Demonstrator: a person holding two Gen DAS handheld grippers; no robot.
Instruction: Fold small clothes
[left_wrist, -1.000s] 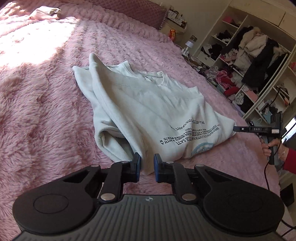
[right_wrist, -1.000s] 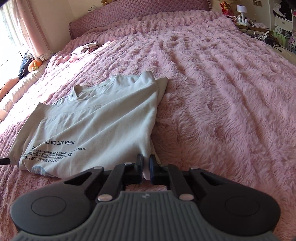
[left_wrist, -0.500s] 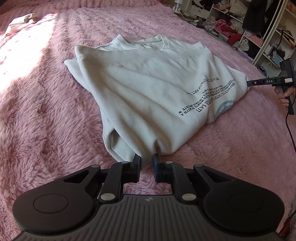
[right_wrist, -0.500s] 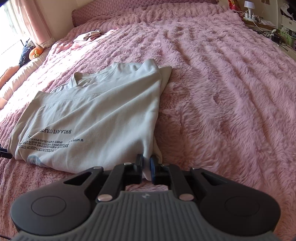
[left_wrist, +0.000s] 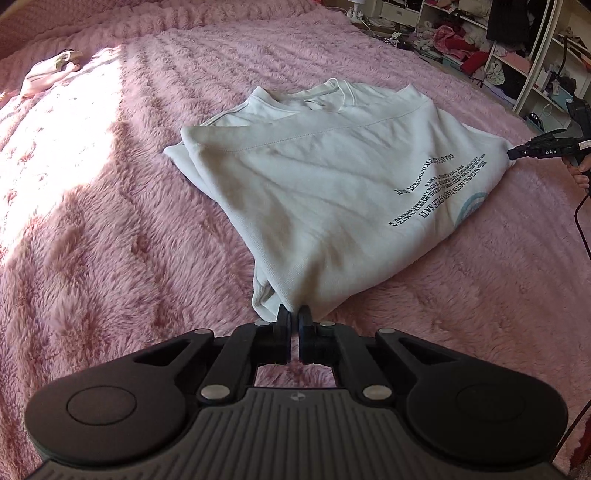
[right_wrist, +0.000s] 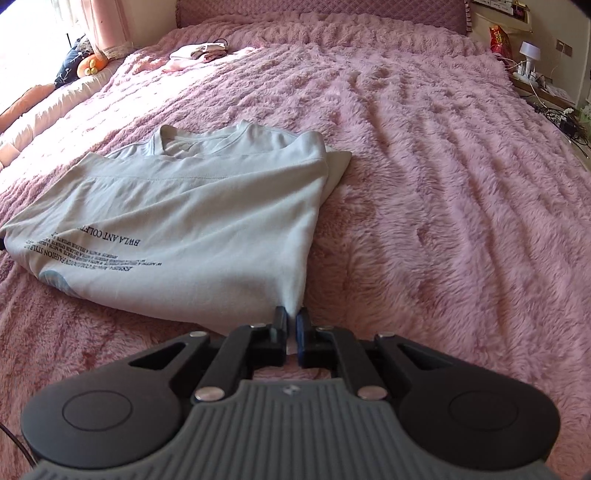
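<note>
A pale mint T-shirt (left_wrist: 332, 192) with dark printed text lies partly folded on the pink fluffy bedspread (left_wrist: 110, 240); it also shows in the right wrist view (right_wrist: 192, 229). My left gripper (left_wrist: 294, 314) is shut on the shirt's near corner. My right gripper (right_wrist: 291, 315) is shut on the shirt's other bottom corner, with cloth between its jaws. The right gripper also shows in the left wrist view (left_wrist: 517, 152), pinching the far right corner.
A small pink garment (left_wrist: 48, 70) lies far off on the bed, also in the right wrist view (right_wrist: 195, 51). Open shelves with clothes (left_wrist: 498, 48) stand beyond the bed's right side. Pillows and an orange toy (right_wrist: 88, 64) are by the window. A nightstand with a lamp (right_wrist: 528, 55) stands at the right.
The left gripper's jaws have closed on the shirt's corner. Both grippers have moved back and the shirt now lies flatter and more stretched between them.
</note>
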